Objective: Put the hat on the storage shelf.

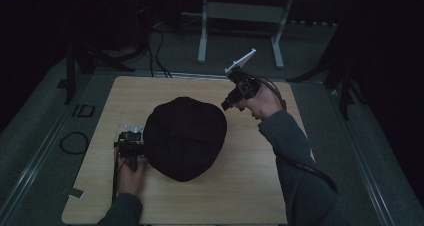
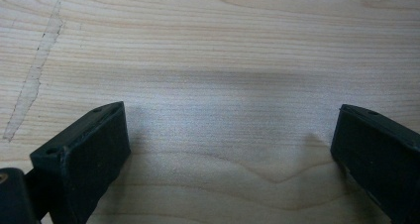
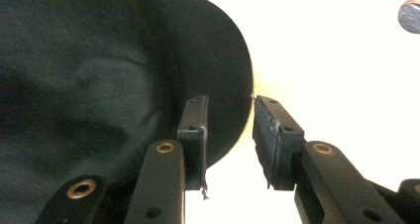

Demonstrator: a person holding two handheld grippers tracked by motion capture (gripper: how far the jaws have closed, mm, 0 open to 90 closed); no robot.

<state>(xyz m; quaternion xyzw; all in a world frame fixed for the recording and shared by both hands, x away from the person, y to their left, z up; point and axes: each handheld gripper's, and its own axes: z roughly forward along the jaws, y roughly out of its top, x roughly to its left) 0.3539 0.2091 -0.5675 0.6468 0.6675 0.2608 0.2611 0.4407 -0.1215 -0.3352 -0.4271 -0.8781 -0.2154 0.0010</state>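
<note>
Left tool (image 1: 131,147): sits at the lower left of the high view, held low over the surface at the left edge of the cap; in the left gripper view its jaws stand wide apart with nothing between them, only bare wood grain below.
Right tool (image 1: 226,105): sits right of centre in the high view, tilted down toward the cap's upper right edge, its grey plate sticking up behind it; in the right gripper view (image 3: 229,135) the jaws are partly open with a narrow gap, one jaw over the cap's brim and the other just off its edge, and nothing is clamped.
Cap (image 1: 184,137): black and rounded, lies on the middle of the surface in the high view; in the right gripper view (image 3: 99,75) it covers the left half of the frame, with its curved brim ending between the jaws.
Surface (image 1: 250,186): light wood board, its far side toward the top of the frame; a pale scratch runs down the upper left of the left gripper view (image 2: 34,75).
Hands: one grips each tool, grey sleeves entering from the bottom edge.
</note>
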